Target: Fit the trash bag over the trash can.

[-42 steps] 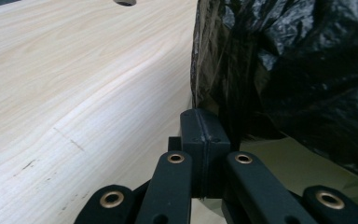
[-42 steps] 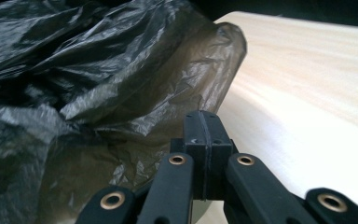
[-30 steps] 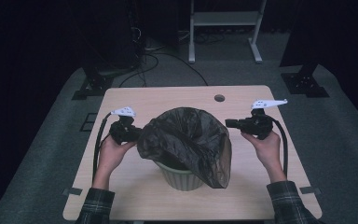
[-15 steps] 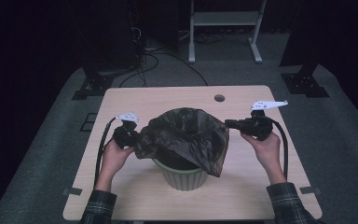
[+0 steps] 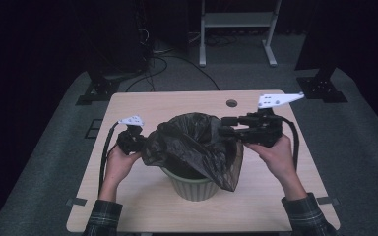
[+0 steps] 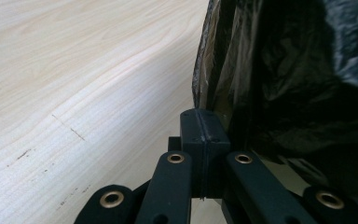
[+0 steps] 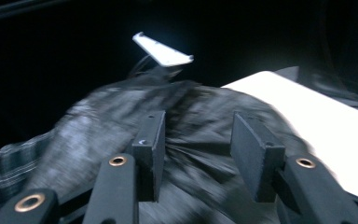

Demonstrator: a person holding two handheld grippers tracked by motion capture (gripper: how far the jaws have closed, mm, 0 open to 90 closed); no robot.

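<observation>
A black garbage bag [image 5: 197, 147] drapes over a pale green bin [image 5: 194, 186] at the middle of the table. My left gripper [image 5: 137, 142] sits at the bag's left edge, shut on the film, which stretches toward it. In the left gripper view the jaws [image 6: 200, 128] are pressed together with the bag [image 6: 298, 79] right beside them. My right gripper [image 5: 225, 126] hovers over the bag's right side. Its jaws have just been opening and now stand apart, with the crumpled bag [image 7: 196, 154] beyond them and nothing pinched.
The wooden table [image 5: 177, 103] has a small round hole [image 5: 232, 103] near its far edge. Dark stands and cables lie on the floor behind. The left gripper's grey plate [image 7: 163, 50] shows far off in the right gripper view.
The right gripper has let go of the bag's right edge, opened, risen and moved in over the bin. The bag's right side has slumped. The left gripper has stayed put.
</observation>
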